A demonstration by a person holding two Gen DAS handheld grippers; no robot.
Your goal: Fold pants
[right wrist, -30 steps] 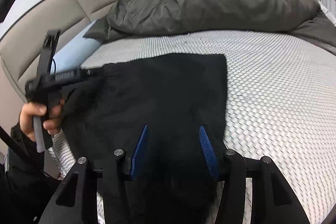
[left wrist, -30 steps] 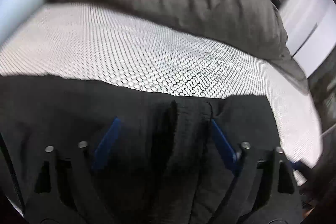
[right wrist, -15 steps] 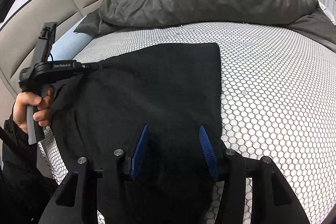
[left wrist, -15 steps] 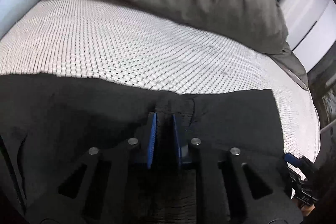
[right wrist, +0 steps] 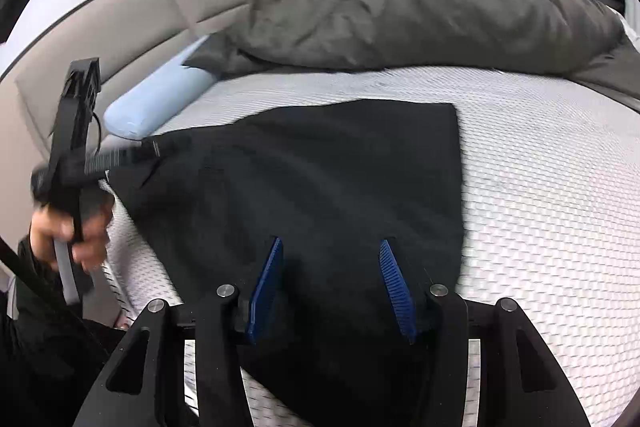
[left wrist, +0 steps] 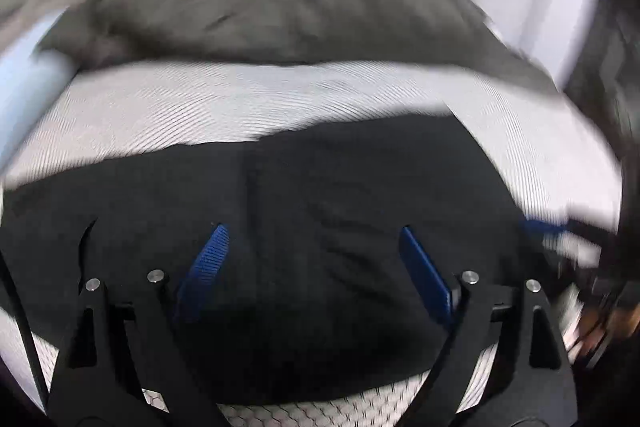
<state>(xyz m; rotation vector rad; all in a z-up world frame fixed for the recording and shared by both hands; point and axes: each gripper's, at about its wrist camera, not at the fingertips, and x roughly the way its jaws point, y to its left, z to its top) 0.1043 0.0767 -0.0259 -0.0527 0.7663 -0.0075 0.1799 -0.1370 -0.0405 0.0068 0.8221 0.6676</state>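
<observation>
A bed with a white honeycomb-patterned cover carries a rumpled grey duvet at its far edge, beside a beige padded headboard.

Matt black cloth pants, honeycomb-textured bedcover (probably knit)

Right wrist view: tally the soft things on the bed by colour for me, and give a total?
Black: 1, the pants spread flat on the mattress
Grey: 1, the duvet bunched at the far side
Light blue: 1, the pillow by the headboard
Total: 3
</observation>
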